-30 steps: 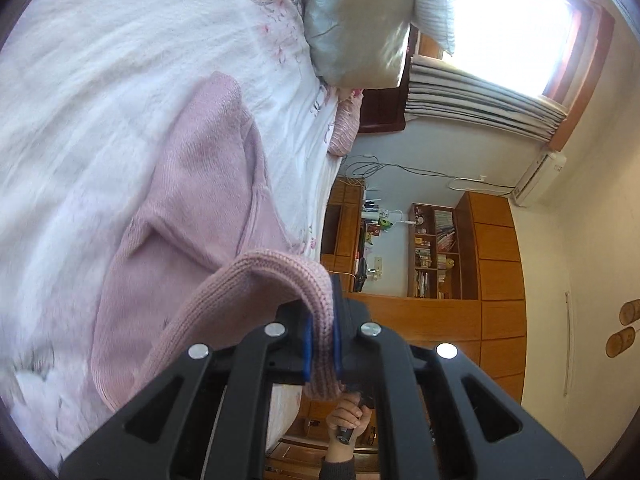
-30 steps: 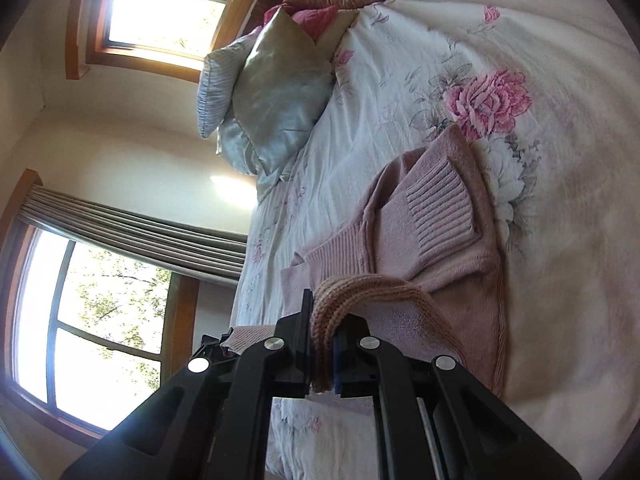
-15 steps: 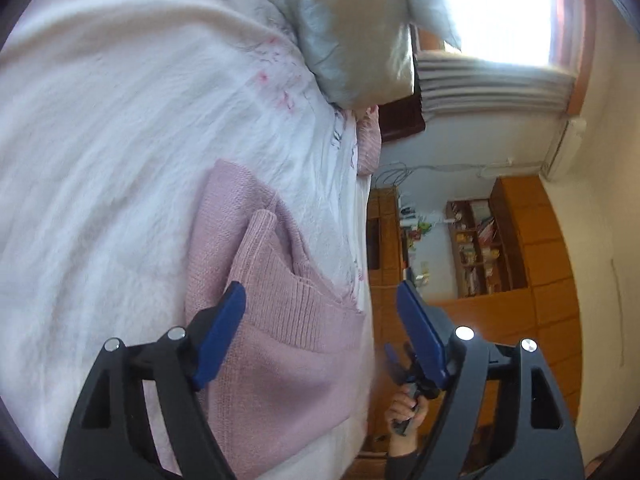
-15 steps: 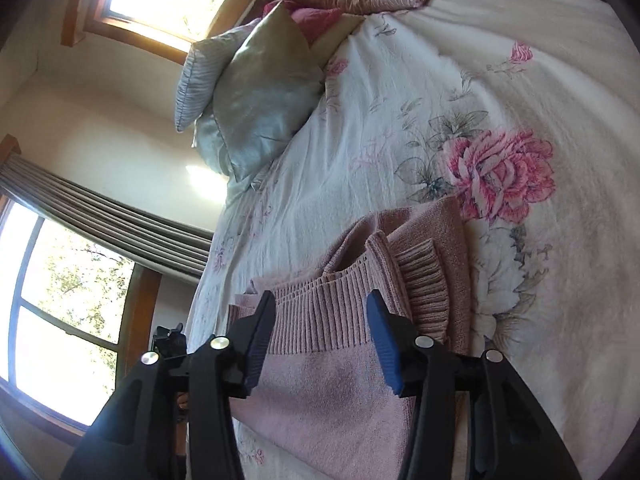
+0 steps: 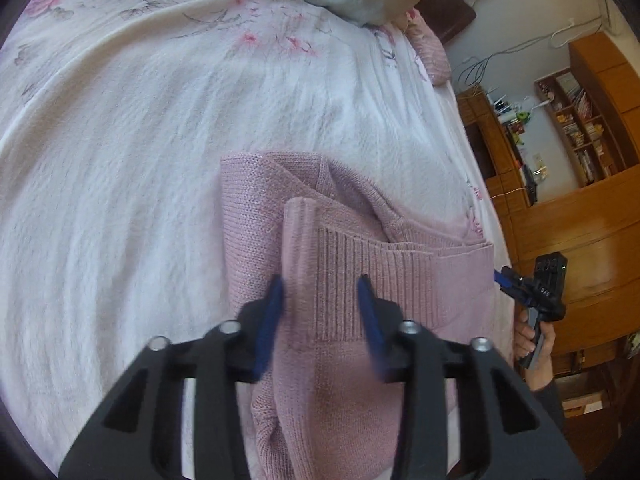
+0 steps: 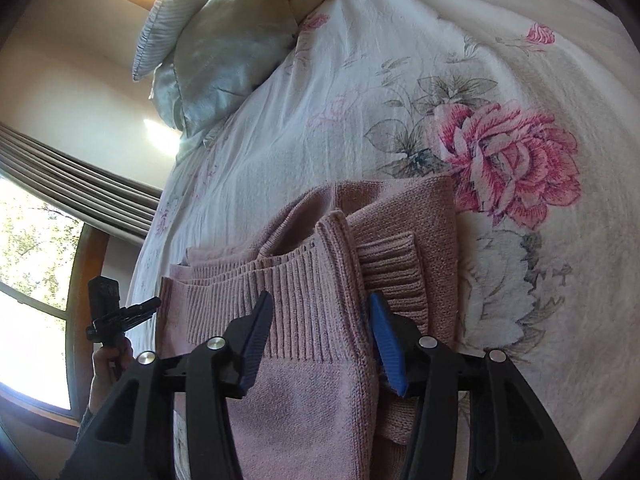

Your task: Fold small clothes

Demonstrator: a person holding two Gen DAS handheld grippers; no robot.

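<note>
Pink sweater on floral bedspread

Far ahead of me a silvery pillow rests on the floral bedspread (big pink rose at right); wooden shelves beyond.

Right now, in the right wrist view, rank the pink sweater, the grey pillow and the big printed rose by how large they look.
1. pink sweater, though it lies nearest the camera
2. grey pillow
3. printed rose, looking only slightly smaller than the pillow, so that order is unsure
</note>
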